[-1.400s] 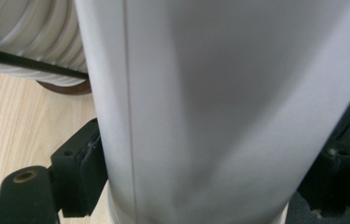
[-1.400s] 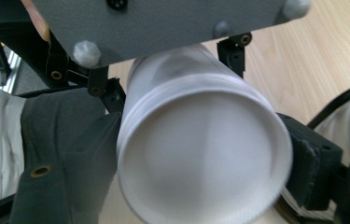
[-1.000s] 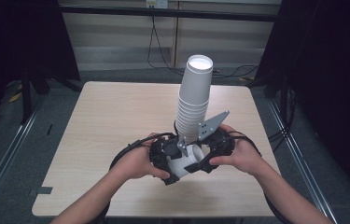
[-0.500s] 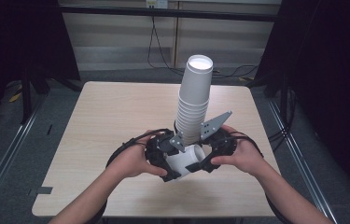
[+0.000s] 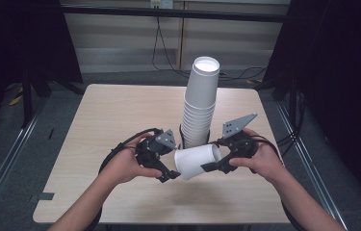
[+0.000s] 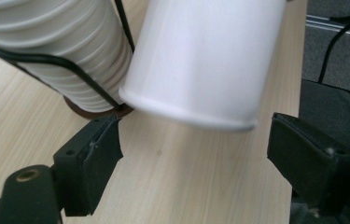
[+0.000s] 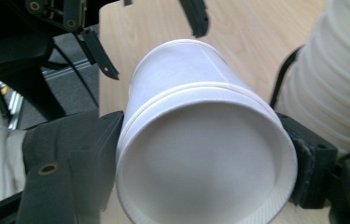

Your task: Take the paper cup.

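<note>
Wooden table [image 5: 120,115] (light grain); cables [image 5: 158,45] behind.

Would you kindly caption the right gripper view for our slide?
Right gripper clamps a white paper cup by its rim end, beside the cup stack.

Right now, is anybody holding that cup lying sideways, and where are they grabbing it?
Yes. The right gripper holds the cup, its jaws pressed on both sides of the wall near one end. The left gripper is open, its jaws apart from the cup.
</note>
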